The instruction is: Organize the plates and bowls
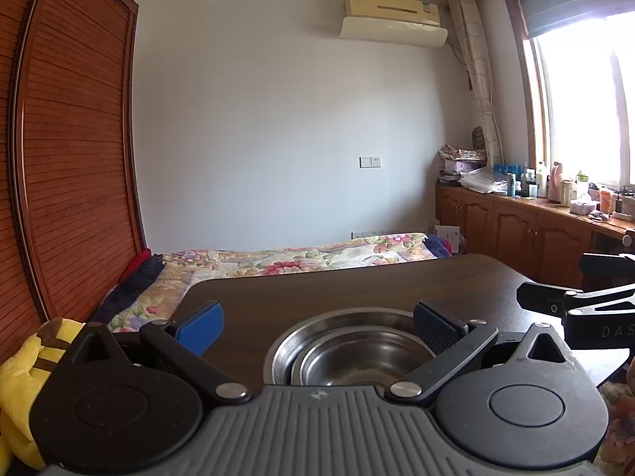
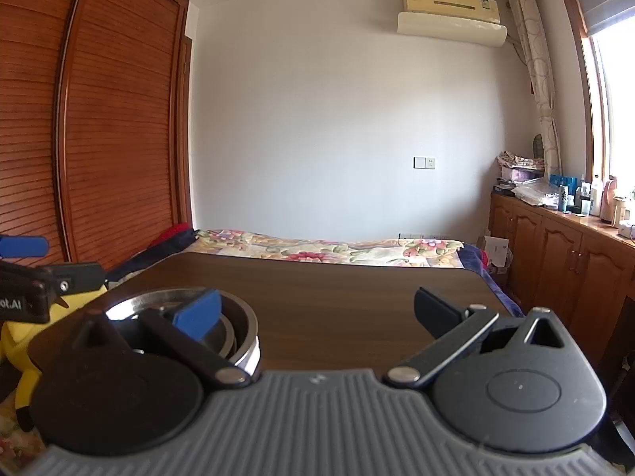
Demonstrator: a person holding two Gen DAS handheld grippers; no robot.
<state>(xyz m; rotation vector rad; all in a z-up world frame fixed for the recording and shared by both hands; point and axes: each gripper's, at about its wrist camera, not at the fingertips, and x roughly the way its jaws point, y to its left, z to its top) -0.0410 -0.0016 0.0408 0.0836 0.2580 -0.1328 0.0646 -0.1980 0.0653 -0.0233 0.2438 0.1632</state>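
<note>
Two nested steel bowls [image 1: 349, 351] are shown on bench [image 1: 357, 285] | judged light, stiff, slippery; rim grip advised | left tongs [image 1: 317, 323], right tongs [image 2: 317, 313] held wide, empty.

From my left wrist cam the near rim of the nested steel bowls [image 1: 349, 351] sits hidden behind the gripper body. On the right wrist cam my own finger covers part of them. Yellow plush toy [image 1: 24, 380] is cut off at the frame edge. Bottles on the counter [image 1: 547, 182] too small to read.

Nested steel bowls [image 1: 349, 351] on table [image 1: 357, 281]
</note>
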